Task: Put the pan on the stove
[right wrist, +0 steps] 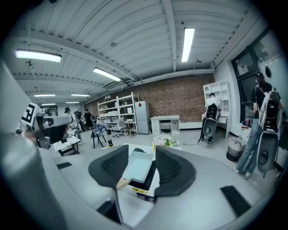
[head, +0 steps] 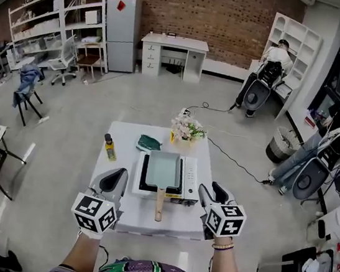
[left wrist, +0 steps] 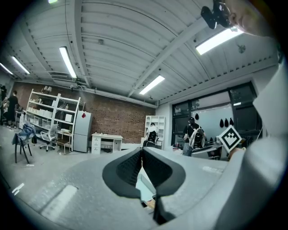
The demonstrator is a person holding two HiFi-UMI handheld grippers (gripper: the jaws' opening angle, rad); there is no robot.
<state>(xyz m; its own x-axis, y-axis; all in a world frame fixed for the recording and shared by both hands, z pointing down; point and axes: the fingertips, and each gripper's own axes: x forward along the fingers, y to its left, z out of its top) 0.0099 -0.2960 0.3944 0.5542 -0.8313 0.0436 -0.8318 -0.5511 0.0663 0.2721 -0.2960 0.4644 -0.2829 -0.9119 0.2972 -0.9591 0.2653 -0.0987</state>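
At a white table in an open workshop, a portable stove already carries the pale teal rectangular pan, its wooden handle pointing back at us. We judge the job essentially done: the pan sits square on the burner and neither tool touches it. Our left gripper hovers just left of the stove, jaws pressed together on nothing; our right gripper hovers just right of it, jaws spread and empty. Only the head view shows the bottle, dark green cloth and flowers. Only the right gripper view shows the stove's yellow front label.
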